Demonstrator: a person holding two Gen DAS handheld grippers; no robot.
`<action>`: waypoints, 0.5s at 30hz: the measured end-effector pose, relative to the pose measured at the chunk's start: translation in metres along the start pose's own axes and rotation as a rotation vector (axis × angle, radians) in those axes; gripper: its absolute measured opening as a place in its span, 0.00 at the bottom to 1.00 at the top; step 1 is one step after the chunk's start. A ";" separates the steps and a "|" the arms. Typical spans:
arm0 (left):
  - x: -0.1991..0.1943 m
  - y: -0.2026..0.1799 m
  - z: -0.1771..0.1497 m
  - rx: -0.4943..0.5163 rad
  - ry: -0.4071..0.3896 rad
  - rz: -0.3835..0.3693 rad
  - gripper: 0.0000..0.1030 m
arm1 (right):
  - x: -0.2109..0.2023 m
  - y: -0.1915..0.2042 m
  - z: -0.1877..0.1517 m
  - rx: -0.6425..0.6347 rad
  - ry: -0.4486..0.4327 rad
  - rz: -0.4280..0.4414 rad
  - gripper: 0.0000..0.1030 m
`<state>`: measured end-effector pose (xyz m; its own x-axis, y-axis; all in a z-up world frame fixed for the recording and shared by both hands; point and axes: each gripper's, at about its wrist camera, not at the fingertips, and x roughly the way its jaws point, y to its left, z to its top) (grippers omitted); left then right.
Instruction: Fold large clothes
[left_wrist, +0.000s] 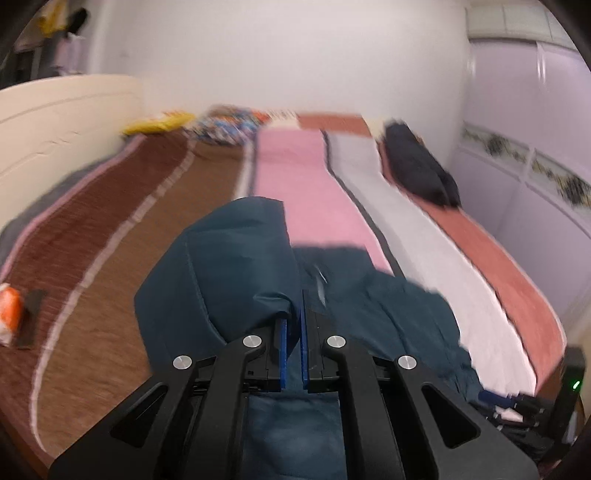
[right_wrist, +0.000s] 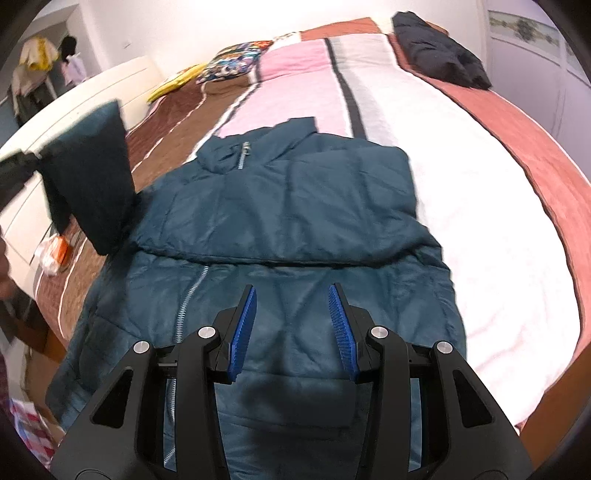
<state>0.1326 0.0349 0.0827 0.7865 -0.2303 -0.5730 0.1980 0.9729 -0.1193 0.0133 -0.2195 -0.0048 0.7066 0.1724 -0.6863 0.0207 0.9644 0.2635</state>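
Sleeve (right_wrist: 88, 177) clamped in left gripper (left_wrist: 293, 325) and lifted off to the left of teal jacket (right_wrist: 280, 229), spread collar-away along striped bed (right_wrist: 461, 192); right gripper (right_wrist: 291, 306) hung open, empty, over the jacket's middle.

So it's 1 big teal puffer jacket (right_wrist: 280, 221), quilted and a bit shiny, lying front-up with the collar at the far end and the hem at the near edge. Silver zipper (right_wrist: 184, 306) runs up the left of the front and looks done up, with the pull sitting at the collar. The right sleeve is folded across the chest. The left sleeve (right_wrist: 88, 177) is lifted up off the rest, cuff end hanging in the air at the left.
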 end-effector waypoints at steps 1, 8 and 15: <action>0.013 -0.006 -0.007 0.015 0.032 -0.006 0.05 | 0.000 -0.004 -0.002 0.009 0.001 -0.003 0.40; 0.076 -0.047 -0.064 0.107 0.213 0.004 0.06 | 0.003 -0.024 -0.008 0.058 0.013 -0.002 0.40; 0.091 -0.045 -0.091 0.070 0.319 -0.045 0.56 | 0.010 -0.027 -0.009 0.072 0.037 0.010 0.40</action>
<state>0.1424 -0.0278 -0.0382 0.5556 -0.2442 -0.7948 0.2765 0.9558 -0.1003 0.0132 -0.2417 -0.0250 0.6806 0.1909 -0.7073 0.0655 0.9457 0.3183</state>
